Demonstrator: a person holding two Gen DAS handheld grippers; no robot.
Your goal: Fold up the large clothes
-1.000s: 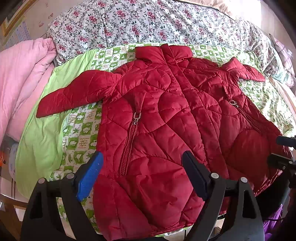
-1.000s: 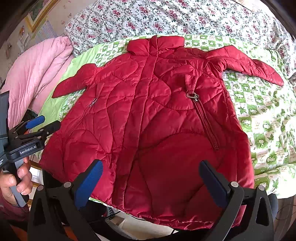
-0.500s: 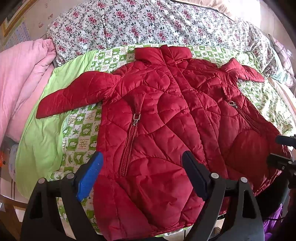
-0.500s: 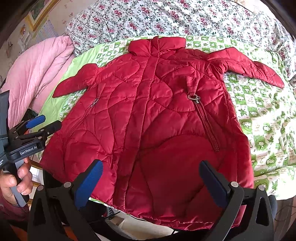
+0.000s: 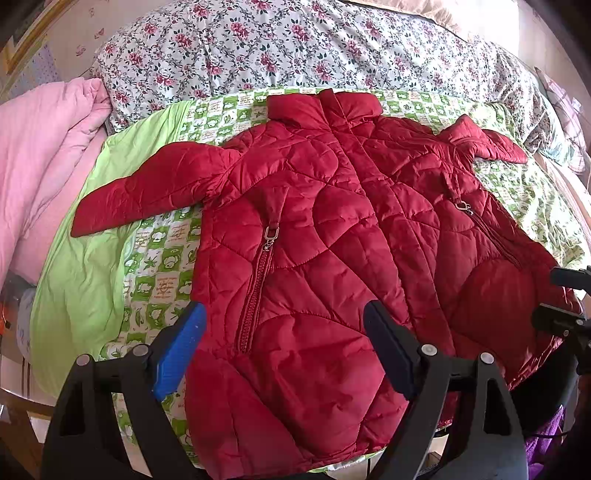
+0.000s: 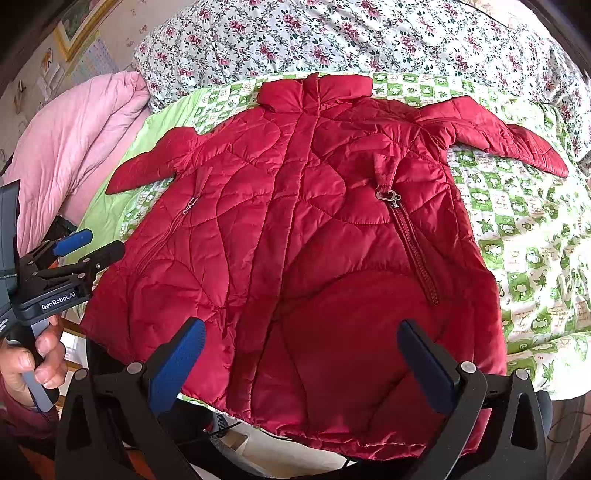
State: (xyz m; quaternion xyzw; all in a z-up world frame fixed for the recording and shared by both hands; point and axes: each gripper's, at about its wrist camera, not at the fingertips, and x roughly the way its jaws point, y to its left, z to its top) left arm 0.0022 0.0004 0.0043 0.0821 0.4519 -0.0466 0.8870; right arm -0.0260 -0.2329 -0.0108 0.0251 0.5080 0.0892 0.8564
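Above the red jacket (image 5: 317, 236) on the bed, left gripper (image 5: 284, 350) and right gripper (image 6: 303, 365) wide apart, seemingly empty.

I work in a home bedroom. A bed carries a floral quilt (image 5: 295, 48), a pink duvet (image 5: 44, 147) and a green checked sheet (image 6: 517, 221). A framed picture (image 6: 77, 26) hangs on the wall.

Both wrist views look steeply down, close over the hem of one shared red jacket (image 5: 314, 258).
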